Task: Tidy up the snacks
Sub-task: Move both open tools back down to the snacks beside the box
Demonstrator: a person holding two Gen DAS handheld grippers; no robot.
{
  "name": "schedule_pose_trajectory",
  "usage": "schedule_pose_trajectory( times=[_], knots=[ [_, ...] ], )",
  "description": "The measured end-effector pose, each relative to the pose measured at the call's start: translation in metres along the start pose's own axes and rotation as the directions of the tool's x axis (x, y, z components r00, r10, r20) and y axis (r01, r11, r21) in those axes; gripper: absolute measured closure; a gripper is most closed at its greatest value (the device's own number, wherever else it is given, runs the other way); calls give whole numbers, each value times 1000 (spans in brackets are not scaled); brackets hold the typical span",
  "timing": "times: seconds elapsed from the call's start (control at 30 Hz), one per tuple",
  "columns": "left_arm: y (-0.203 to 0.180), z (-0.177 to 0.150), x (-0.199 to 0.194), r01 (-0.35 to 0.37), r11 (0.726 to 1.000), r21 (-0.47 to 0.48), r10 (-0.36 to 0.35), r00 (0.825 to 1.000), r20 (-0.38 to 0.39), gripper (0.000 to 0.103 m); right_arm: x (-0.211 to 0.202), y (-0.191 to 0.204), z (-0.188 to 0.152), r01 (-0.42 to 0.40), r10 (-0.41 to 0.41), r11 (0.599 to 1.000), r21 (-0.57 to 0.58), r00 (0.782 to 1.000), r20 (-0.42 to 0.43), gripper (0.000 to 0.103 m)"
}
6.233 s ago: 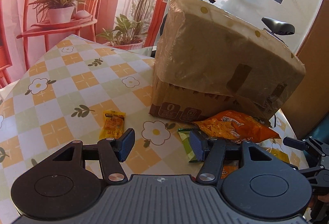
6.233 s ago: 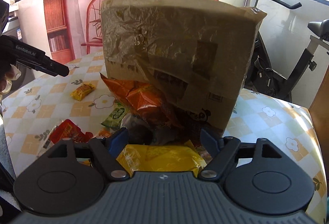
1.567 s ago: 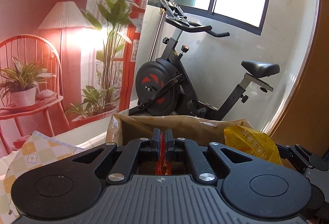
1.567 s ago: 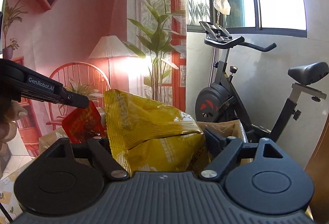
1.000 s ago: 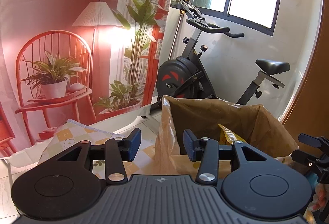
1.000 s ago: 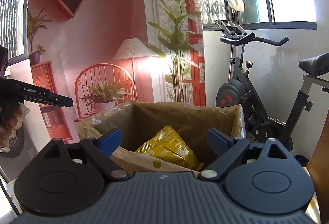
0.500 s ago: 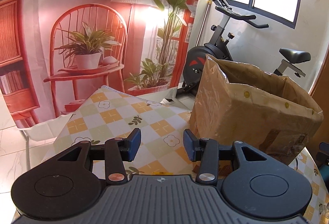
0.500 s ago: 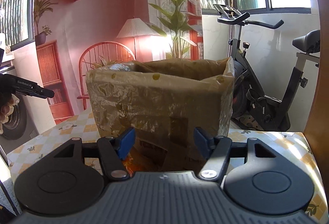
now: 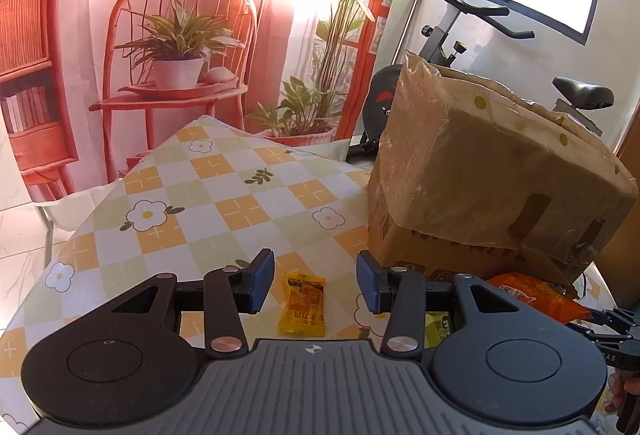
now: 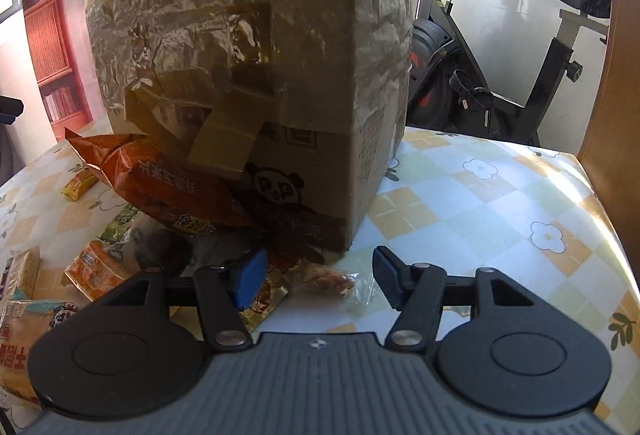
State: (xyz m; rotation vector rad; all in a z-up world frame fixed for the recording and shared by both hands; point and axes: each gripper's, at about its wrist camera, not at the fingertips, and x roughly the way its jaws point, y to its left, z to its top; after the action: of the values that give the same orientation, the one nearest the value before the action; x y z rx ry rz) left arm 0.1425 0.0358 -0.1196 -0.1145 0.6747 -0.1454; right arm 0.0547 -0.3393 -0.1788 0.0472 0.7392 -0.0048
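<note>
Blue rubber pads face each other across a clear gap on the left gripper (image 9: 315, 281), its matte black jaws released over a small yellow snack bar (image 9: 303, 305) that lies flat on the tablecloth (image 9: 208, 195); the wrapper carries dark printed characters too small to read. The right gripper (image 10: 316, 277) stands likewise parted and empty-handed, poised above a crinkled clear-wrapped snack (image 10: 326, 281) at the foot of a cardboard box (image 10: 256, 75). The box, sheathed in wrinkled transparent film and patched with brown tape, bears a cartoon panda face on its lower panel and, in the left wrist view, yellow dot stickers along its upper edge. An orange foil chip bag (image 10: 160, 179) with white Chinese lettering leans against it, amid a loose heap of packets: a green sachet (image 10: 120, 221), an orange cracker pack (image 10: 96, 269) and pale biscuit packs (image 10: 20, 339) at the frame's left edge. The glossy cloth shows orange and green checks with white daisies. An exercise bike (image 10: 500, 91) stands beyond the table.
</note>
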Motion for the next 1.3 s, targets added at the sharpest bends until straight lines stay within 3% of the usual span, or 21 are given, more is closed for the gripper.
schedule_pose_trajectory(
  times=[0.27, 0.57, 0.63, 0.8, 0.97, 1.13, 1.3],
  knots=[
    [-2, -7, -2, -9, 1000, 2, 9, 1000, -13, 56, 38, -6, 10, 8, -4, 999, 39, 995, -103, 41],
    [1, -16, 2, -11, 999, -31, 10, 999, -33, 56, 10, 0, -3, -55, 76, 991, 122, 982, -170, 39],
    [-1, -18, 3, -8, 999, -32, 7, 999, -40, 56, 3, 3, -5, -64, 81, 993, 99, 982, -169, 40],
    [-3, -22, 3, -4, 1000, -29, 2, 999, -49, 56, -1, 8, -3, 1, -2, 1000, -17, 997, -75, 42],
    [1, -21, 1, -8, 999, -44, 6, 999, -49, 56, 20, 14, 0, -7, -4, 994, -105, 994, -106, 42],
    [5, -23, 0, -13, 997, -74, 10, 999, -44, 56, 25, 10, 2, -47, 42, 998, -36, 991, -129, 50],
    [2, -27, 3, -18, 998, -52, 15, 998, -53, 56, 19, 17, -9, -77, 68, 995, -58, 987, -145, 59]
  ],
)
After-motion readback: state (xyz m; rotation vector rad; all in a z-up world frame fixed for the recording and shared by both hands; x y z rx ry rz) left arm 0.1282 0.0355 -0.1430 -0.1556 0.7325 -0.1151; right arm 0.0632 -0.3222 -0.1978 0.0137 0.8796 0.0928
